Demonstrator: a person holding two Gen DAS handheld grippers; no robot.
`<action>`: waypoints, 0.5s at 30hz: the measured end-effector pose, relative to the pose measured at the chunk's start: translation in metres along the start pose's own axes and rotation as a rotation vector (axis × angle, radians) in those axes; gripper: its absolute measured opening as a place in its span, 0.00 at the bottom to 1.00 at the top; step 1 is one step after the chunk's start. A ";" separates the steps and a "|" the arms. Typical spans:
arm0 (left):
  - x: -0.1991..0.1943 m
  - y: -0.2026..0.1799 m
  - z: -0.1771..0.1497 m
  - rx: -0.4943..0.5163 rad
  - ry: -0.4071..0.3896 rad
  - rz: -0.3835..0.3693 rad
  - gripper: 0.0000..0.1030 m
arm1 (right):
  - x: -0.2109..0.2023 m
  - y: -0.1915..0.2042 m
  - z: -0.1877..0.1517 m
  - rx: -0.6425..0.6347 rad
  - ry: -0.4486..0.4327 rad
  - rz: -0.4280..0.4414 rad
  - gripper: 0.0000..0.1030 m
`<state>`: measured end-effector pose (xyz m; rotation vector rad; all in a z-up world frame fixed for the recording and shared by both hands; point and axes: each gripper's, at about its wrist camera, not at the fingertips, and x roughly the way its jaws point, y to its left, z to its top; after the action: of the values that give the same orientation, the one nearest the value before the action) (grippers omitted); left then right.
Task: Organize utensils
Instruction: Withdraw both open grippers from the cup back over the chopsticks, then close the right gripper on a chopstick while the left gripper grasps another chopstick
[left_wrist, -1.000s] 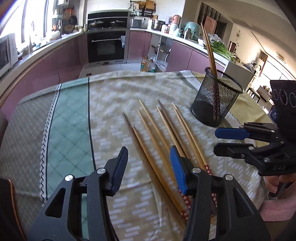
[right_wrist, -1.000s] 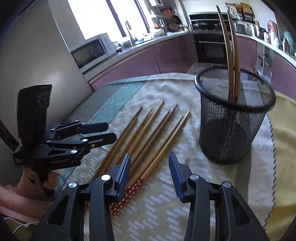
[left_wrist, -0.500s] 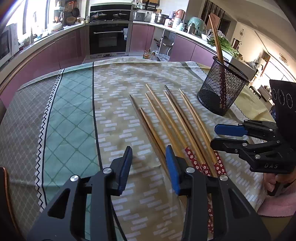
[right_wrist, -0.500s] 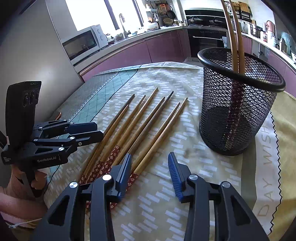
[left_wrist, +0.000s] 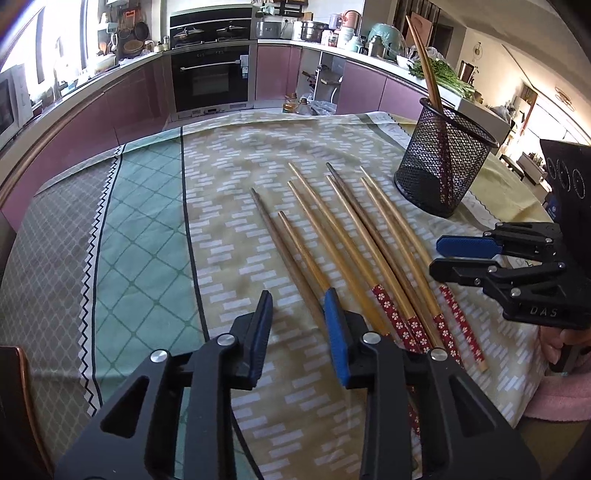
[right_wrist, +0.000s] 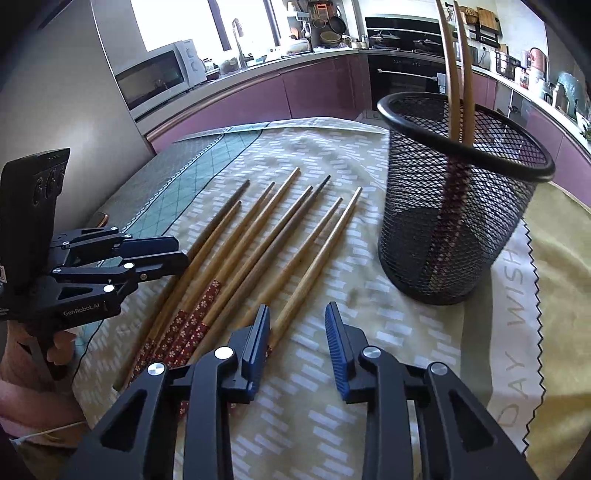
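Both grippers, left (left_wrist: 298, 314) and right (right_wrist: 297, 330), are closing on nothing above chopsticks (left_wrist: 354, 254) fanned for picking, beside cup (right_wrist: 461, 199).

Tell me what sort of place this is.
Most likely a home kitchen. A built-in oven sits among purple cabinets, a microwave stands on the counter by the window, and pots crowd the worktop. The cloth-covered table holds chopsticks beside a mesh holder.

Chopsticks (right_wrist: 258, 243) beside mesh holder (right_wrist: 454, 236)
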<state>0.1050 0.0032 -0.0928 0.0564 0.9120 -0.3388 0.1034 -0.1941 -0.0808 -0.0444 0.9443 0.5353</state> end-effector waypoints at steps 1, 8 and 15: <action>0.000 0.000 0.000 0.003 0.001 0.002 0.29 | -0.001 -0.001 0.000 -0.001 0.003 -0.006 0.27; 0.008 0.003 0.007 0.003 0.013 0.024 0.31 | 0.006 -0.002 0.006 0.008 -0.001 -0.044 0.27; 0.016 0.006 0.018 -0.009 0.015 0.045 0.24 | 0.017 -0.004 0.016 0.020 -0.026 -0.071 0.27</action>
<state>0.1300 0.0013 -0.0951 0.0710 0.9261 -0.2927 0.1252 -0.1859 -0.0848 -0.0525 0.9188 0.4598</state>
